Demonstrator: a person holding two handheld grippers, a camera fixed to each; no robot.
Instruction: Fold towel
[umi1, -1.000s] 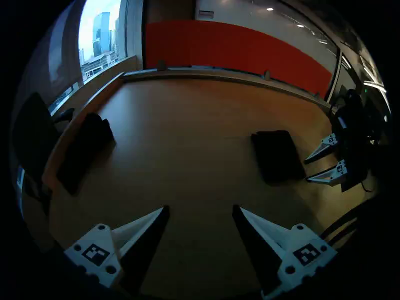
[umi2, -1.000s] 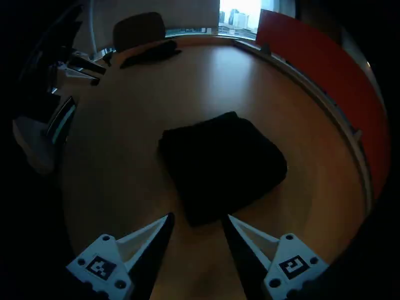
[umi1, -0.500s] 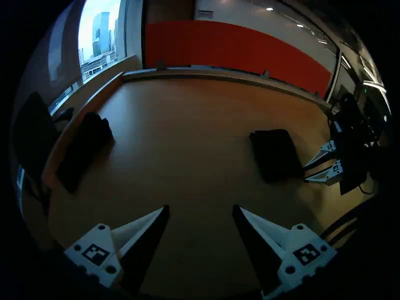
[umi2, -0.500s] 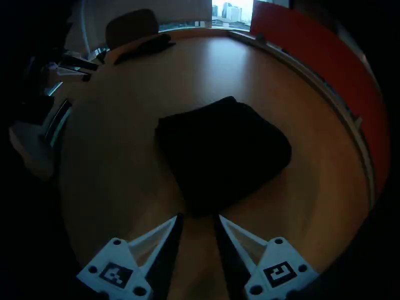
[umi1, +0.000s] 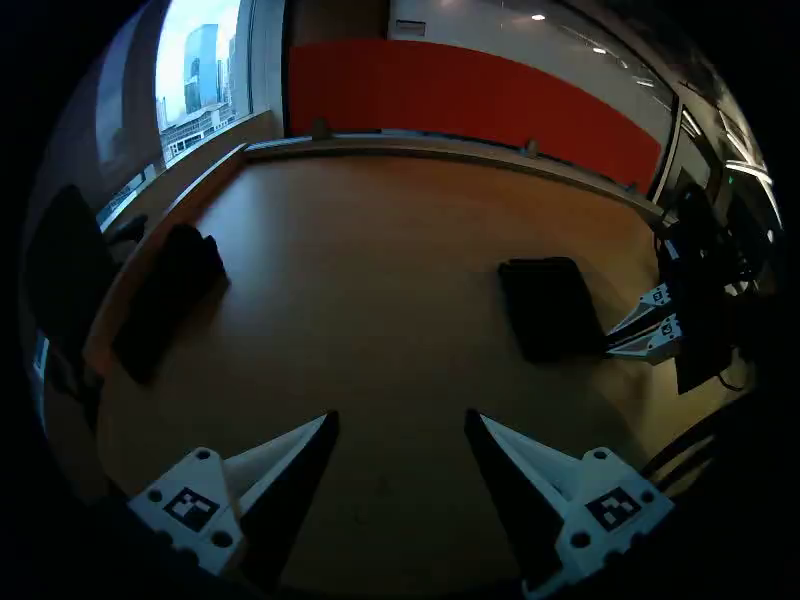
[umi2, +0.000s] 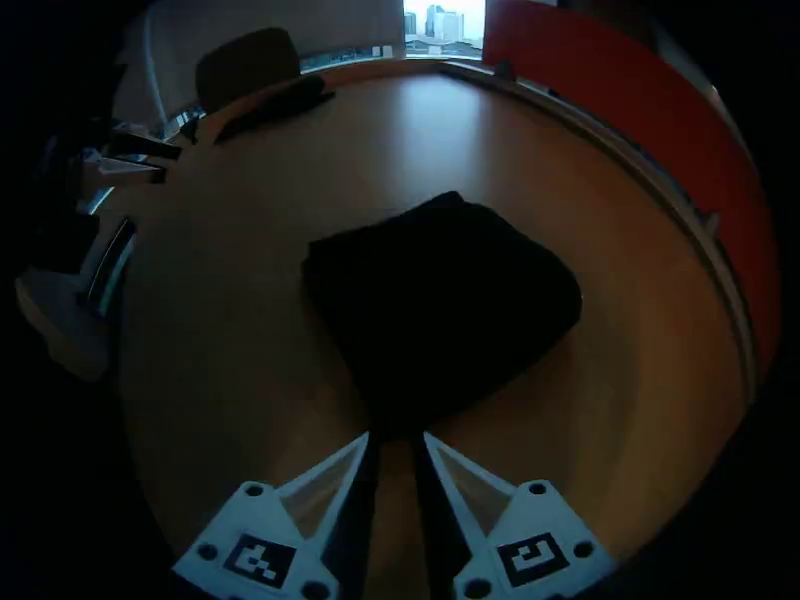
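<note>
A dark towel (umi2: 440, 300), folded into a thick block, lies on the wooden table (umi2: 600, 420). My right gripper (umi2: 397, 440) is at the towel's near corner. Its fingers have narrowed to a small gap, and the towel's edge sits between the tips. In the left gripper view the same towel (umi1: 548, 305) lies at the right, with the right gripper (umi1: 612, 340) at its near end. My left gripper (umi1: 400, 420) hovers open over bare table, far from the towel, with nothing between its fingers. It is also seen as the left gripper (umi2: 130, 165) at the far left.
A dark bundle (umi1: 165, 295) lies by the table's left edge, with a dark chair (umi1: 60, 270) beyond it. A raised ledge (umi1: 450, 148) and a red wall panel (umi1: 470, 95) bound the far side. The same chair (umi2: 245, 65) stands at the table's far end.
The right gripper has moved in to the towel's near corner and its fingers have closed from wide apart to a narrow gap. The left gripper has not moved.
</note>
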